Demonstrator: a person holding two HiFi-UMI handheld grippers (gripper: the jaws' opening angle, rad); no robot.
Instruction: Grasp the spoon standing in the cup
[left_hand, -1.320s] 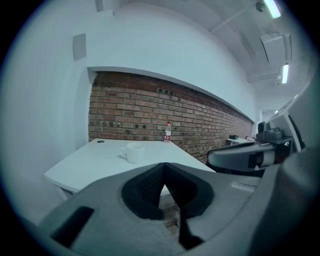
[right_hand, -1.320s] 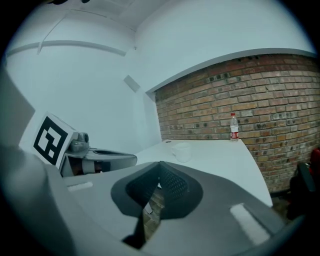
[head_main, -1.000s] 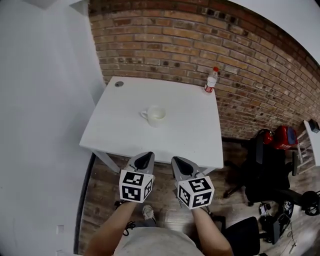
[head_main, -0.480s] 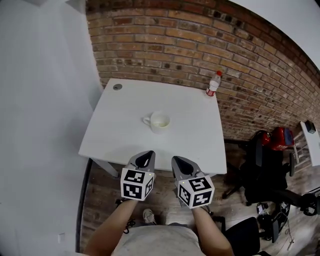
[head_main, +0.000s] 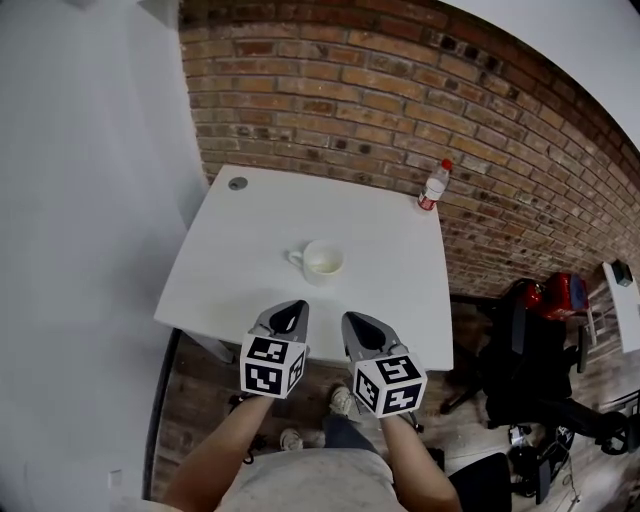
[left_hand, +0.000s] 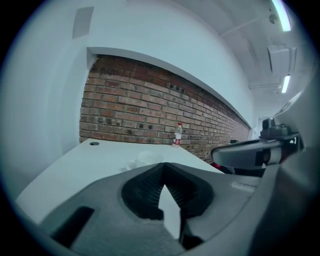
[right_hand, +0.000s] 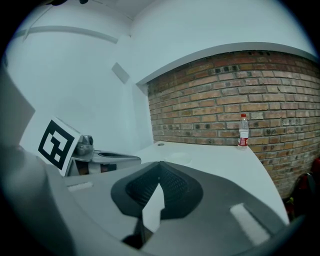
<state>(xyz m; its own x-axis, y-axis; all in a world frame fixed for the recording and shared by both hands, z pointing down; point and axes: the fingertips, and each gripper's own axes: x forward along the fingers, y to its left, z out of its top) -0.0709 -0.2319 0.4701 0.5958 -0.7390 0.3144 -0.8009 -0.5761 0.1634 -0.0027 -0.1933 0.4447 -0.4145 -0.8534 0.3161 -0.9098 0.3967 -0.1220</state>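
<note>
Lately the cup (head_main: 324, 260) has been approached slightly; left gripper (head_main: 290, 314) and right gripper (head_main: 359, 323) are held closed, empty, well short.

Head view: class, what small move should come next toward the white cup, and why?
Probably move the right gripper forward over the white table toward the white handled cup, opening its jaws: it and the left gripper sit at the near edge, jaws closed, short of the cup. No spoon is discernible.

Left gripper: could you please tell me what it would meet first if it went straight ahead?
Probably the white cup on the table, nearly in line with the shut left gripper; depth is unclear.
</note>
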